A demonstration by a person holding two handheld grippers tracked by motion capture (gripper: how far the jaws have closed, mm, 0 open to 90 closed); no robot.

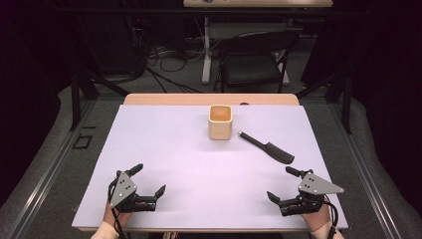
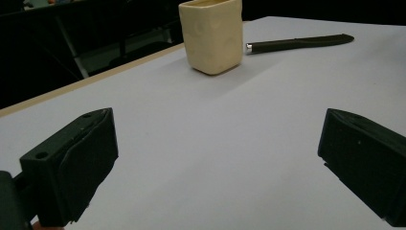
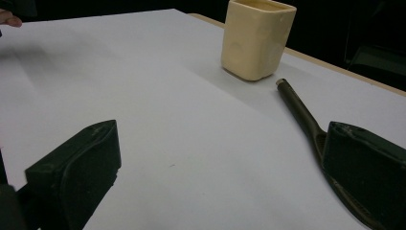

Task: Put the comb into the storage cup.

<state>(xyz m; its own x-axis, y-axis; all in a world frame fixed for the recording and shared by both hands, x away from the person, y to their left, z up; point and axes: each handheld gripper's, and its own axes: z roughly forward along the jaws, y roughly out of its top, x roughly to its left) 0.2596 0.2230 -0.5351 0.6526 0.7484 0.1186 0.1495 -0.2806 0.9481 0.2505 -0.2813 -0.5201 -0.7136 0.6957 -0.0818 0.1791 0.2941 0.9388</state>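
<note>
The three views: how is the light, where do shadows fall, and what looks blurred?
High view: even light on the white table, dark surroundings, a faint shadow before the beige cup. Left gripper view: the cup's soft shadow runs toward the camera; the left tongs are slightly blurred. Right gripper view: the right tongs are soft, the black comb fairly sharp. No glare.

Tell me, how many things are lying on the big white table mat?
2. A cream cup stands upright near the mat's far middle; a black comb lies just to its right, apart from it. Nothing looks hidden.
</note>
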